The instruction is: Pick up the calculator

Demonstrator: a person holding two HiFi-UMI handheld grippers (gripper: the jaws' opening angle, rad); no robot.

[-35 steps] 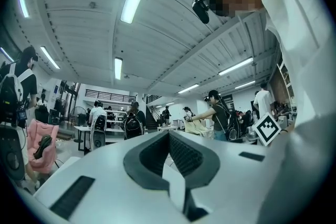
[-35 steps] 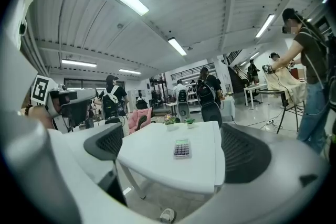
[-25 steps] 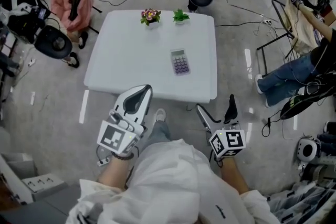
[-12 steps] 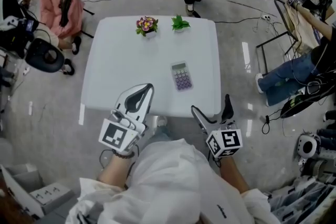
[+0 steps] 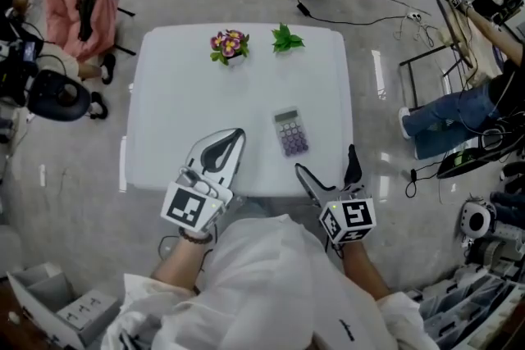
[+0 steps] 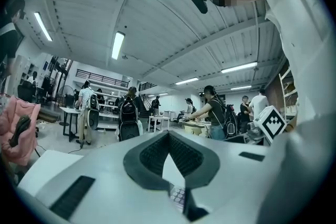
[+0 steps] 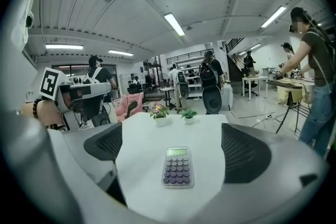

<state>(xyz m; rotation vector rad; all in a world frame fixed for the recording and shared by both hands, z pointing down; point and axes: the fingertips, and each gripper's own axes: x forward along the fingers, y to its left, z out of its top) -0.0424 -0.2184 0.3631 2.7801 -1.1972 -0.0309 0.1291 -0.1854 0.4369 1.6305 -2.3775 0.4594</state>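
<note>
Calculator [image 7: 178,167] before wide-open, empty right tool [image 5: 326,161]

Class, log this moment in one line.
stage: pre-grasp | calculator: on table, untouched | right gripper: open, facing calculator | left gripper: shut, empty

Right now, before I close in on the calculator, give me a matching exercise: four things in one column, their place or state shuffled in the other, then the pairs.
Things:
1. grey calculator with purple keys
2. pink-flowered potted plant
3. green leafy potted plant
4. right gripper

Place or state:
A. fingers wide apart, nothing held
B. far edge of the white square table, left one of a pair
C. lying flat on the table, nearer the person's edge
D. far edge, right one of a pair

Pairs: 1-C, 2-B, 3-D, 4-A.
</note>
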